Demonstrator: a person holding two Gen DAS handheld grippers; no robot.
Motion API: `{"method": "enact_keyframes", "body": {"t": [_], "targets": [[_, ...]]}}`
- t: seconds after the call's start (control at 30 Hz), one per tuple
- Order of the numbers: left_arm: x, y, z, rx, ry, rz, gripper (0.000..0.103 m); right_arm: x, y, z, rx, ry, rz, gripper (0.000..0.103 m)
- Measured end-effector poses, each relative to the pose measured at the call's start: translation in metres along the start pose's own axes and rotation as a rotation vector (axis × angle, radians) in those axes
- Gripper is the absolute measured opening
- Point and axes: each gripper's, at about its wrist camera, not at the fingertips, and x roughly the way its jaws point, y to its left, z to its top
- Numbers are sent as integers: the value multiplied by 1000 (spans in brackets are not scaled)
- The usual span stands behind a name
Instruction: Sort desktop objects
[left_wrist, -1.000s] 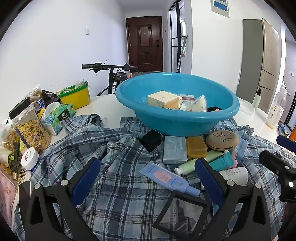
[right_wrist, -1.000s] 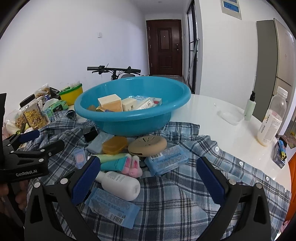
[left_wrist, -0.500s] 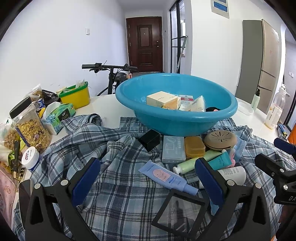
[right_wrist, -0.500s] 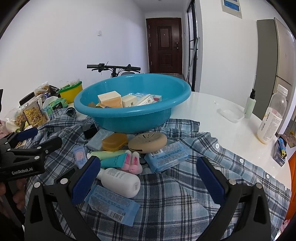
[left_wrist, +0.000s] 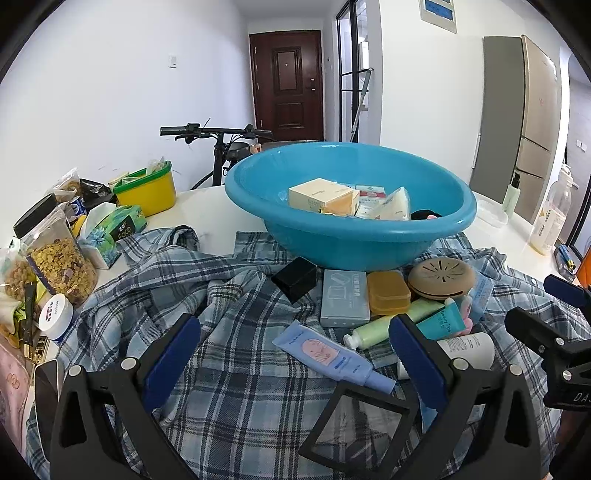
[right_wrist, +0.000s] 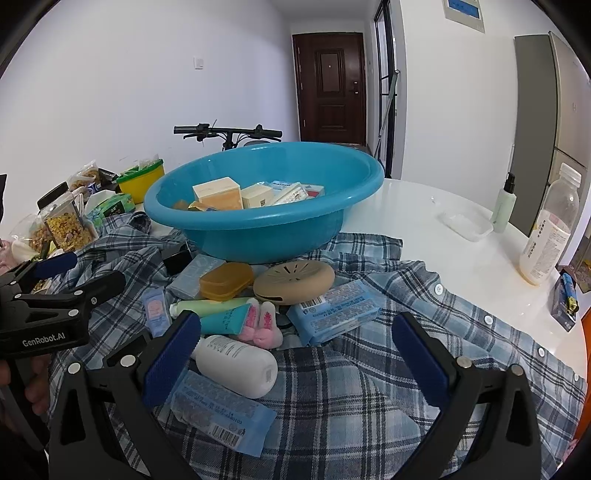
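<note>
left gripper (left_wrist: 295, 354) spread wide, lower centre, above plaid shirt (left_wrist: 236, 398) | right gripper (right_wrist: 295, 354) spread wide, holding nothing | blue basin (left_wrist: 349, 218) frame centre

One blue basin (right_wrist: 258, 236), two blue wipe packs (right_wrist: 334, 312), three tubes (left_wrist: 332, 350), one white bottle (right_wrist: 236, 365).

Bright even daylight, soft shadows, sharp focus; strong fisheye bending, black vignette at corners.
</note>
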Motion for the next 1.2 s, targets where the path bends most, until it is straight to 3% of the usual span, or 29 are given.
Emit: {"method": "enact_keyframes", "body": {"t": [0.9, 1.2], "targets": [[24, 1, -8, -10, 37, -14, 103, 17, 1, 0, -2, 25, 3, 103], [15, 4, -10, -21, 29, -4, 103, 14, 0, -4, 2, 26, -15, 103]]}}
